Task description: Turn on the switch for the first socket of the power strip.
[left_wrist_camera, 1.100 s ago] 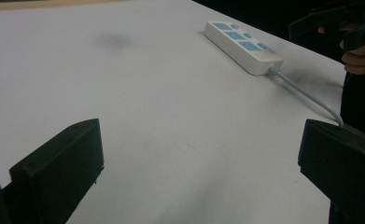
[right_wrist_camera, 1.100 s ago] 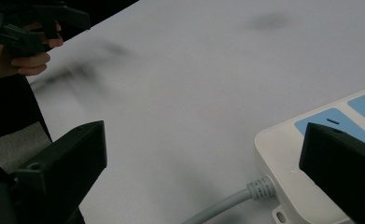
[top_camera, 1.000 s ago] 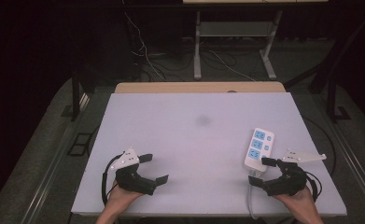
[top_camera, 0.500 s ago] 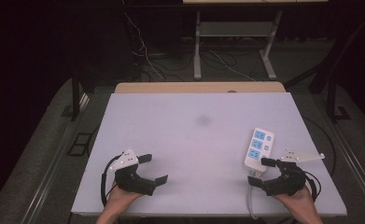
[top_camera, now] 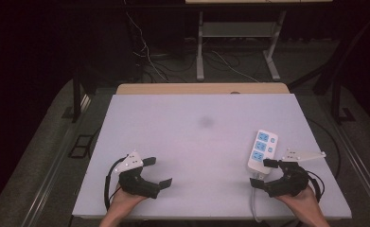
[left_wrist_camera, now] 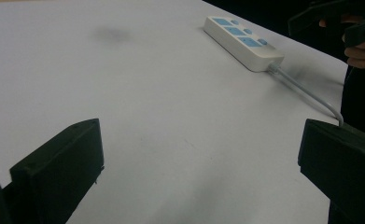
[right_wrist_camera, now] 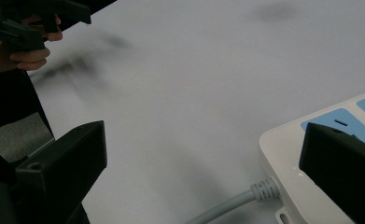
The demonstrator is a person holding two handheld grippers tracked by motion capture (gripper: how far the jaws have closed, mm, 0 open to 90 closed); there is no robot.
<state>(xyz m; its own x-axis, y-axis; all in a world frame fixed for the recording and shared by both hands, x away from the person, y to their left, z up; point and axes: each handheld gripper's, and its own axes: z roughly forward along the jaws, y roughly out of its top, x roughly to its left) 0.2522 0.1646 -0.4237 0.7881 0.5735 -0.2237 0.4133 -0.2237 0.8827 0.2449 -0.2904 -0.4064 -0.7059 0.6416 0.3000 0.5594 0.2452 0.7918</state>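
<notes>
A white power strip (top_camera: 262, 151) with blue sockets lies on the right part of the white table (top_camera: 197, 142); its grey cable (top_camera: 254, 205) runs off the front edge. My right gripper (top_camera: 264, 173) rests just in front of the strip's near end, open, one jaw over that end. In the right gripper view the power strip (right_wrist_camera: 301, 163) and its cable (right_wrist_camera: 236, 203) lie between the wide jaws. My left gripper (top_camera: 156, 171) sits at the front left, open, nothing between its jaws. From the left gripper view the power strip (left_wrist_camera: 243, 43) lies far off on the table.
A faint dark smudge (top_camera: 205, 122) marks the middle of the table. A wooden board edge (top_camera: 201, 89) runs along the far side. Beyond it, a metal stand (top_camera: 239, 42) and loose cables (top_camera: 149, 61) sit on the dark floor.
</notes>
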